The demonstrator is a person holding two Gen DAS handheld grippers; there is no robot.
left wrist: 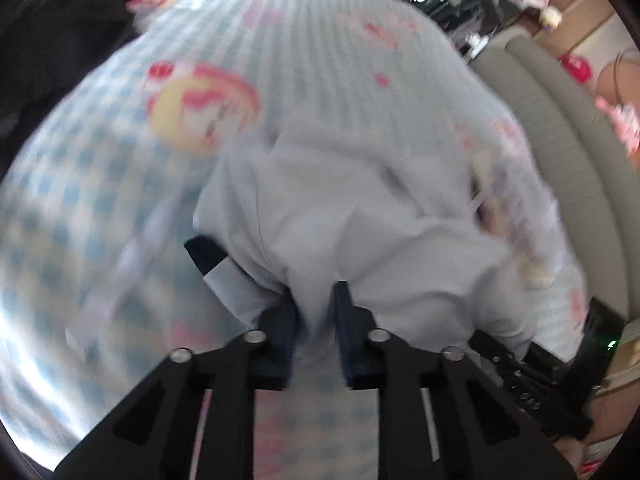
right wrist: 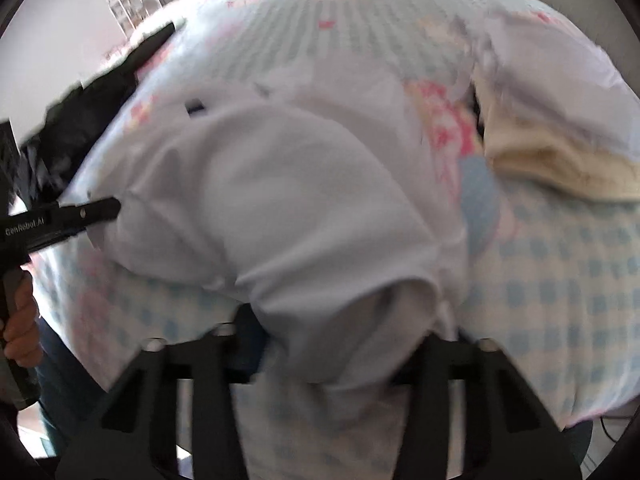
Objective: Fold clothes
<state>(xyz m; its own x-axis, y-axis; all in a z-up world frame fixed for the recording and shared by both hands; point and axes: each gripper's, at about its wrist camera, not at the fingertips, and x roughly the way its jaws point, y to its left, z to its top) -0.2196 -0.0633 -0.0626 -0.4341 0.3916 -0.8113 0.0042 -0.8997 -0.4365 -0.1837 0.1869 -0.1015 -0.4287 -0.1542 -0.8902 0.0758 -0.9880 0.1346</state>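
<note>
A pale white garment (left wrist: 360,200) lies crumpled on a blue-checked bed sheet (left wrist: 80,200) with pink cartoon prints. My left gripper (left wrist: 316,320) is shut on a fold at the garment's near edge, and cloth fills the narrow gap between its dark pads. A dark label (left wrist: 206,252) shows at the garment's left. In the right wrist view the same garment (right wrist: 280,200) humps up over my right gripper (right wrist: 340,356), a thick bunch of cloth packs the space between its jaws, and its fingertips are covered. The left gripper (right wrist: 114,210) bites the cloth at far left.
A black garment (left wrist: 60,40) lies at the bed's far left, also seen as dark cloth (right wrist: 100,100). A cream folded cloth (right wrist: 552,168) sits at the right on the sheet (right wrist: 560,280). A beige padded edge (left wrist: 560,140) borders the bed. A person's hand (right wrist: 20,332) holds the left gripper's handle.
</note>
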